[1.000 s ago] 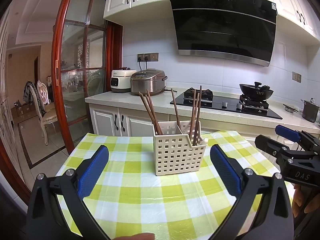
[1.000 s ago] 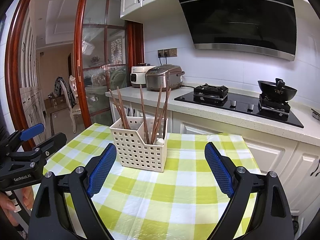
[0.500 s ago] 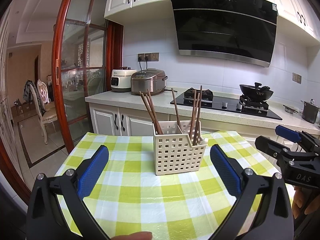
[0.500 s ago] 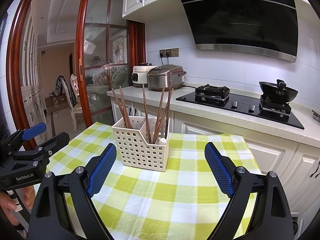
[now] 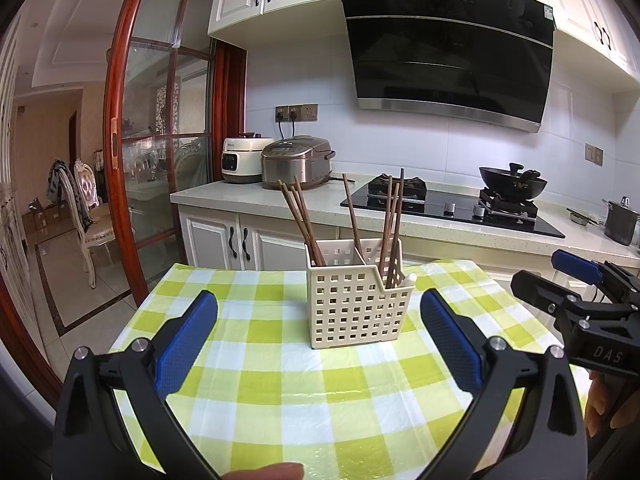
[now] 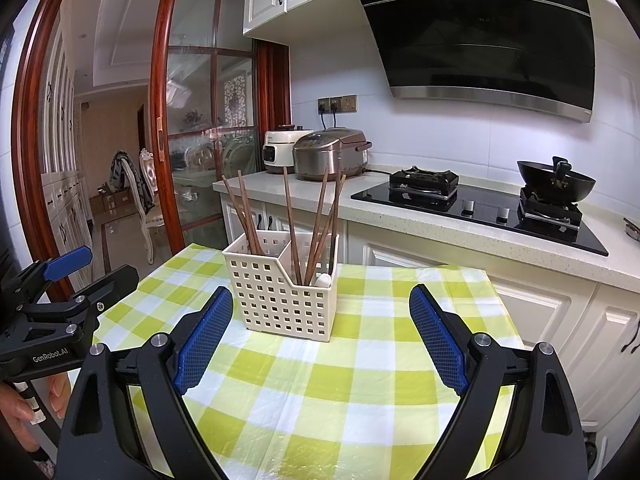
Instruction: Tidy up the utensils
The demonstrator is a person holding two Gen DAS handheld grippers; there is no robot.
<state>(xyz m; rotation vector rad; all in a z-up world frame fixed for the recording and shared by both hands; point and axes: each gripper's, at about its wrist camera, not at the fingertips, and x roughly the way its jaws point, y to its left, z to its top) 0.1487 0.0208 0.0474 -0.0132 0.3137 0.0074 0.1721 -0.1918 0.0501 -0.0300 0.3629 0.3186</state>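
Both the left gripper (image 5: 319,334) and right gripper (image 6: 320,334) hover with jaws wide, empty, near the basket (image 5: 356,304). Pinch 1 chopstick (image 6: 291,220) high up, lift straight.

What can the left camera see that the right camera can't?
Only the left wrist view shows the steel pot at the far right end of the counter, and the right tongs from the side.

Only the right wrist view shows the left tongs from the side, with a "GenRobot.AI" label.

Both show the white basket on the green checked tablecloth, brown chopsticks standing in it, the two rice cookers, the wok on the stove, and open tongs in front.
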